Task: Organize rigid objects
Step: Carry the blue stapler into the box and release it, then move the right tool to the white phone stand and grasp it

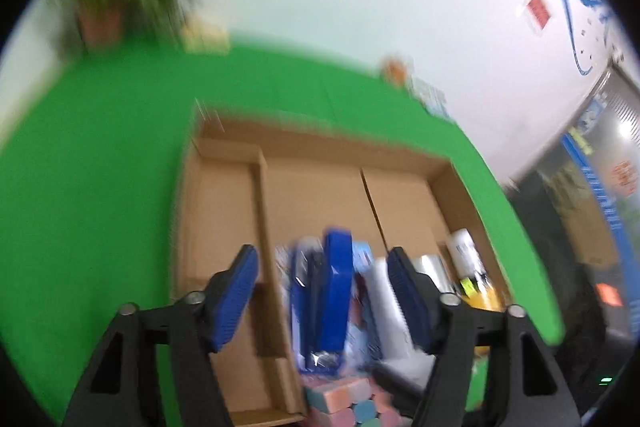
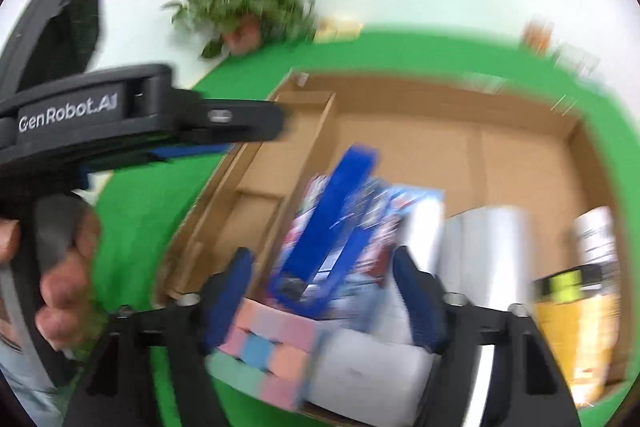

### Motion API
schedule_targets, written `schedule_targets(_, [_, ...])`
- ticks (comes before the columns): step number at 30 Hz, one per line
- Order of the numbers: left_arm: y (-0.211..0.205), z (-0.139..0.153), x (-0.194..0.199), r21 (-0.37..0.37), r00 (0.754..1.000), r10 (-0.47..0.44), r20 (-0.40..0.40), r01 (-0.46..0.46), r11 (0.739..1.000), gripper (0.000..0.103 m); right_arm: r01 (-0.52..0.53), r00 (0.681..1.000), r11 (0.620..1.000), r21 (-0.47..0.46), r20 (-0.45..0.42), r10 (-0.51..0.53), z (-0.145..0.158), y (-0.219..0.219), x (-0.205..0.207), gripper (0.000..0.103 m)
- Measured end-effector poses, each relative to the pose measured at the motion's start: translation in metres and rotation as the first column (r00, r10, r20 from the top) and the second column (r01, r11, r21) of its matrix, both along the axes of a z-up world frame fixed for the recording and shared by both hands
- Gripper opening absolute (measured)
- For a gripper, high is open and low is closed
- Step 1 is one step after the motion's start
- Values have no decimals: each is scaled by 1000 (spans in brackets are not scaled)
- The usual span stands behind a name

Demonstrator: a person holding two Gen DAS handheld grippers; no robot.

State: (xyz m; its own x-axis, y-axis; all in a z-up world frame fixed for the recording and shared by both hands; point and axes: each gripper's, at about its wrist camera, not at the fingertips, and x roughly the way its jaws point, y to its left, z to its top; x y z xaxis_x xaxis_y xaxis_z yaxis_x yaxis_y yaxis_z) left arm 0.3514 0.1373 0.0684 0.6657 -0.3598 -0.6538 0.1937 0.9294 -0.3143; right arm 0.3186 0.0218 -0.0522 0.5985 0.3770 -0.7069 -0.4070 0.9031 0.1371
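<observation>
A green worktop [image 1: 100, 187] is being occupied by a shallow cardboard tray [image 1: 224, 211] with dividers, backed by a white wall and a potted plant [image 2: 248, 7]. A blue stapler [image 2: 332, 211] and a pastel puzzle cube [image 2: 268, 355] are being kept at the tray's near end among blurred packages. Both the left gripper [image 1: 324, 291] and the right gripper [image 2: 324, 291] are being held with jaws wide and nothing gripped.

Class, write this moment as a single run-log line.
left gripper: open, empty | right gripper: open, empty | blue plastic stapler: in brown cardboard box | pastel cube: at box's near edge
</observation>
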Motion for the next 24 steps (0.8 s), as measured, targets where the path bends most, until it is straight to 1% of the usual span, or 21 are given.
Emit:
schedule_targets(1, [-5, 11, -25, 49, 992, 52, 116, -58, 997, 88, 21, 997, 999, -26, 76, -19, 6, -6, -13, 103])
schedule_targets(2, [-7, 16, -43, 71, 978, 79, 191, -94, 993, 89, 57, 984, 997, -48, 172, -48, 12, -15, -32, 103])
schedule_targets(3, [-12, 20, -68, 100, 952, 100, 288, -134, 986, 90, 73, 977, 996, -52, 206, -61, 13, -26, -44, 103])
schedule_targets(4, [-18, 20, -88, 123, 934, 120, 336, -170, 978, 90, 71, 975, 997, -42, 213, -61, 13, -35, -57, 102])
schedule_targets(5, [-21, 19, -99, 130, 930, 130, 343, -184, 974, 91, 55, 979, 998, -22, 199, -49, 11, -45, -68, 102])
schedule_targets(6, [-25, 14, -113, 127, 935, 137, 329, -187, 974, 91, 46, 980, 999, -9, 192, -44, 9, -51, -76, 102])
schedule_targets(8, [-29, 0, -133, 106, 951, 141, 274, -176, 979, 91, 24, 979, 1000, 7, 201, -25, 4, -67, -103, 102])
schedule_targets(10, [-28, -15, -156, 68, 963, 164, 215, -182, 981, 91, -31, 981, 999, 26, 191, 25, -4, -82, -126, 102])
schedule_targets(12, [-28, -35, -176, 46, 976, 168, 139, -175, 983, 91, -123, 985, 991, 45, 129, 116, -22, -92, -146, 102])
schedule_targets(13, [-29, -46, -185, 54, 982, 160, 102, -166, 985, 91, -151, 984, 987, 51, 101, 145, -29, -94, -156, 102])
schedule_targets(15, [-33, -59, -192, 81, 984, 165, 62, -170, 982, 91, -185, 983, 981, 58, 29, 183, -51, -100, -167, 102])
schedule_targets(17, [-33, -66, -201, 107, 980, 193, 44, -197, 975, 91, -176, 984, 982, 72, -15, 178, -67, -102, -174, 102])
schedule_targets(20, [-32, -61, -209, 124, 973, 224, 58, -230, 965, 91, -145, 989, 987, 63, -24, 147, -71, -103, -177, 102])
schedule_targets(22, [-34, -50, -218, 158, 964, 249, 89, -260, 953, 91, -134, 991, 991, 30, -1, 134, -68, -99, -176, 102])
schedule_targets(23, [-35, -41, -220, 228, 953, 283, 110, -302, 926, 91, -128, 992, 992, 8, 14, 127, -65, -99, -176, 102])
schedule_targets(24, [-38, -30, -220, 324, 935, 328, 138, -355, 877, 91, -122, 992, 992, -11, 24, 122, -64, -96, -175, 102])
